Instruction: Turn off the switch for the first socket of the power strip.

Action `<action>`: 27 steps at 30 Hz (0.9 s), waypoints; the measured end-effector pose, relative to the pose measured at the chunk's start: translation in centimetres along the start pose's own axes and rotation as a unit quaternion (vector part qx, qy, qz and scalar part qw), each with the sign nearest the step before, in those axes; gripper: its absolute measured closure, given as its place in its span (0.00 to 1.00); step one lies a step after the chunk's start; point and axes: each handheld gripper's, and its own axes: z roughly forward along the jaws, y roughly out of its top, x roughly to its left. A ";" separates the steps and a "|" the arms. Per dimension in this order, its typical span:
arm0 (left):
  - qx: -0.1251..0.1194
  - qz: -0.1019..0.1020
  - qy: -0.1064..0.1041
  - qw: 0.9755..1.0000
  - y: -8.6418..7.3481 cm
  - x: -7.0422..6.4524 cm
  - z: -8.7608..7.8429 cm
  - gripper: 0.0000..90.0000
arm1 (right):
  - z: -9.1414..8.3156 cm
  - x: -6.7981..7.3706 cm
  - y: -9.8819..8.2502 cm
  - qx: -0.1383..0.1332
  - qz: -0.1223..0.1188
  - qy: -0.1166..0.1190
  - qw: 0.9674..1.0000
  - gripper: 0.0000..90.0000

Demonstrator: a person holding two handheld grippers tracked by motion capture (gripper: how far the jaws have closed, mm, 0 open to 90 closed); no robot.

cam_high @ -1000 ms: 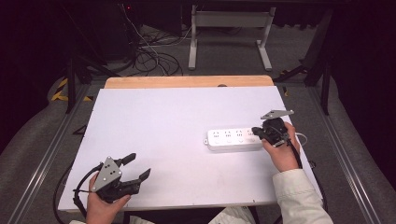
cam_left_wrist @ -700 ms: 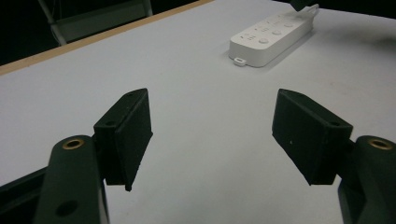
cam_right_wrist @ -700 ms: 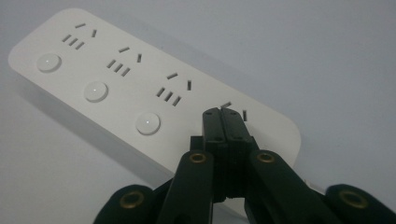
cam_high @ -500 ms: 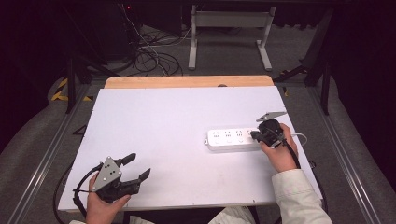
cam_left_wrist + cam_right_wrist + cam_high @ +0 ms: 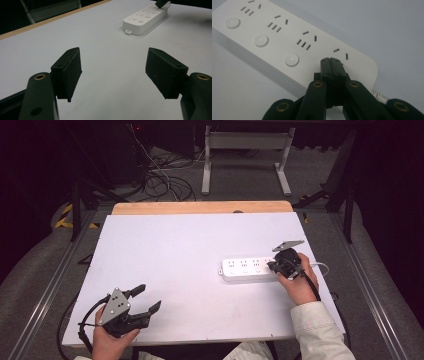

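White power strip (image 5: pixel 248 268) lying flat at right of table (image 5: pixel 190 245). Right gripper (image 5: pixel 330 61), jaws closed together and empty, tips on its right-end socket. Left gripper (image 5: pixel 149 299), jaws spread wide, near left corner.

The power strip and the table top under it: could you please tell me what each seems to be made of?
The power strip looks like smooth white moulded plastic: rounded corners, soft sheen, crisp slots. The table top seems a matte white board or laminate, and a bare wood-coloured strip shows along its far edge; its core cannot be told.
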 end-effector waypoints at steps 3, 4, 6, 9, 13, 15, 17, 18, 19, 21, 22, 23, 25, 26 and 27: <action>0.002 0.003 0.001 1.000 0.0 0.0 0.0 0.32 | 0.0 0.2 -0.1 -0.002 -0.001 -0.005 1.000 1.00; 0.002 0.004 0.001 1.000 0.0 0.0 0.0 0.32 | 0.1 0.2 -0.1 -0.002 -0.002 -0.007 1.000 1.00; 0.002 0.004 0.001 1.000 0.0 0.0 0.0 0.32 | 0.1 0.3 -0.1 -0.001 -0.004 -0.009 1.000 1.00; 0.001 -0.001 -0.001 1.000 0.0 0.0 0.0 0.32 | 0.2 0.4 -0.1 0.000 -0.005 -0.013 1.000 1.00; 0.001 -0.002 -0.001 1.000 0.0 0.0 0.0 0.32 | 0.3 0.5 -0.2 0.001 -0.007 -0.015 1.000 1.00; 0.002 -0.001 0.000 1.000 0.0 0.0 -0.1 0.32 | 0.3 0.5 -0.2 0.001 -0.007 -0.016 1.000 1.00; 0.002 0.004 0.001 1.000 0.0 0.0 -0.1 0.32 | 0.3 0.5 -0.2 0.000 -0.003 -0.013 1.000 1.00; 0.002 0.003 0.001 1.000 0.0 0.0 -0.1 0.32 | 0.3 0.5 -0.3 -0.002 -0.001 -0.013 1.000 1.00; 0.002 0.003 0.001 1.000 0.0 0.0 -0.1 0.32 | 0.3 0.4 -0.3 -0.003 0.001 -0.012 1.000 1.00; 0.001 0.002 0.001 1.000 0.0 0.0 -0.1 0.33 | 0.3 0.4 -0.3 -0.004 0.003 -0.011 1.000 1.00; 0.002 0.003 0.002 1.000 0.0 0.0 -0.1 0.33 | 0.3 0.4 -0.3 -0.004 0.003 -0.013 1.000 1.00; 0.002 0.003 0.002 1.000 0.0 0.0 -0.1 0.33 | 0.3 0.4 -0.3 -0.005 0.003 -0.014 1.000 1.00; 0.002 0.003 0.002 1.000 0.0 0.0 -0.1 0.33 | 0.3 0.4 -0.4 -0.005 0.004 -0.014 1.000 1.00; 0.002 0.004 0.002 1.000 0.0 0.0 -0.1 0.33 | 0.3 0.4 -0.4 -0.005 0.004 -0.014 1.000 1.00; 0.001 0.005 0.002 1.000 0.0 0.0 -0.1 0.33 | 0.3 0.4 -0.4 -0.006 0.006 -0.013 1.000 1.00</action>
